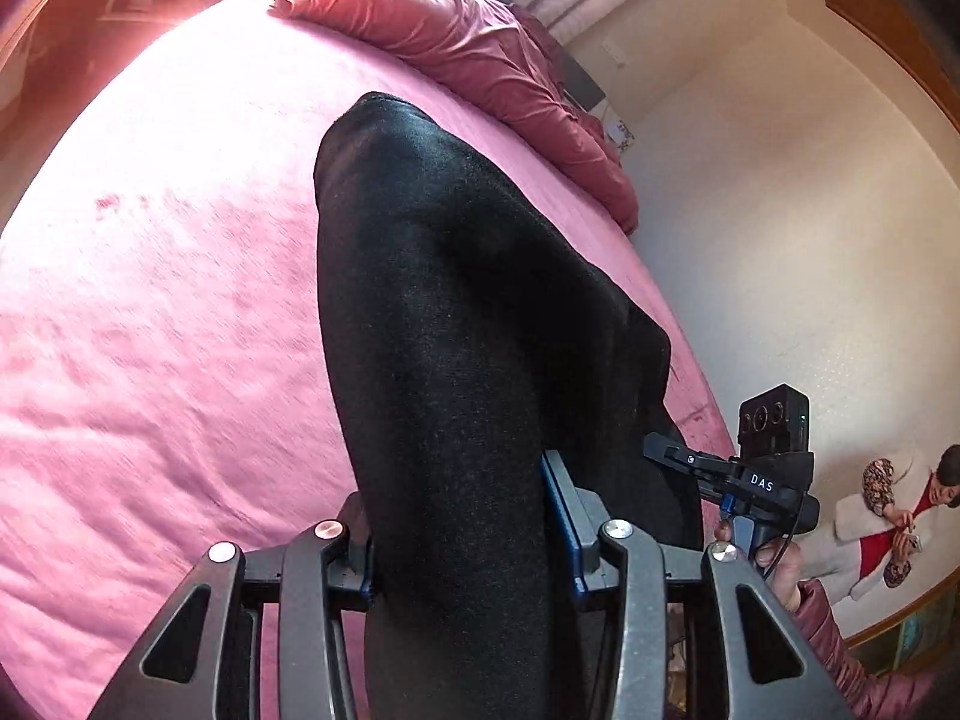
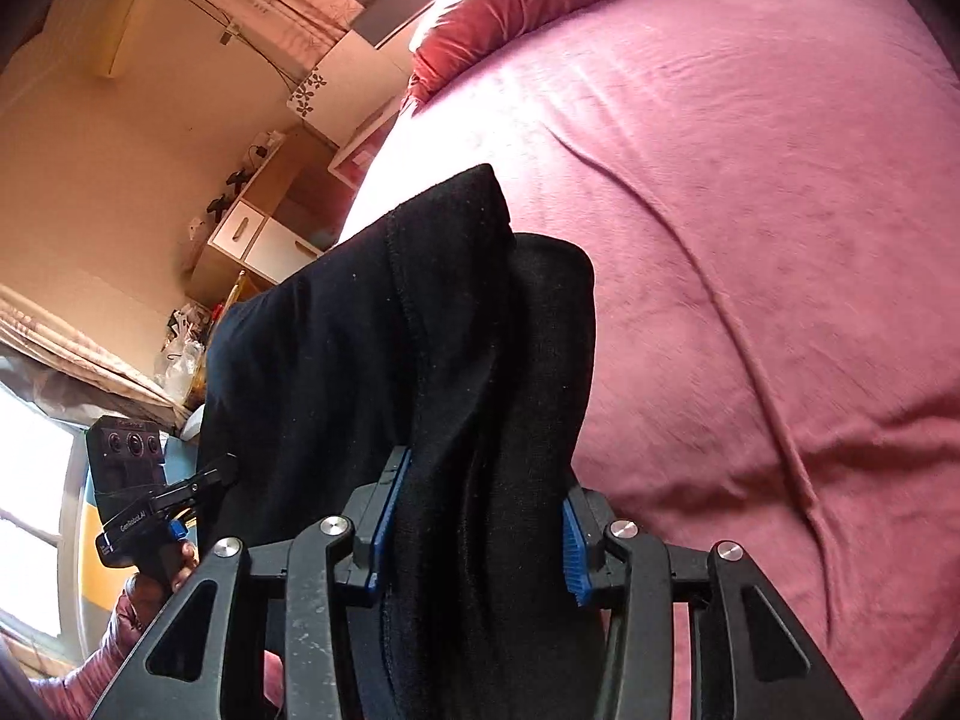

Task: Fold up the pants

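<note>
Black pants (image 1: 456,312) hang between both grippers above a pink bed (image 1: 168,312). My left gripper (image 1: 462,540) is shut on a thick bunch of the black cloth, which runs forward and drapes over the bed. My right gripper (image 2: 474,528) is shut on another bunch of the pants (image 2: 420,324), with a seamed edge showing at its top. Each gripper shows in the other's view: the right gripper (image 1: 672,450) at lower right, the left gripper (image 2: 222,471) at lower left. The cloth hides the gripped parts and the fingertips.
The bed sheet (image 2: 750,240) is wrinkled. A red quilt (image 1: 480,60) lies bunched at the bed's far end. A cream wall (image 1: 780,240) runs along the bed's side. A bedside cabinet (image 2: 258,228) with clutter stands by the wall.
</note>
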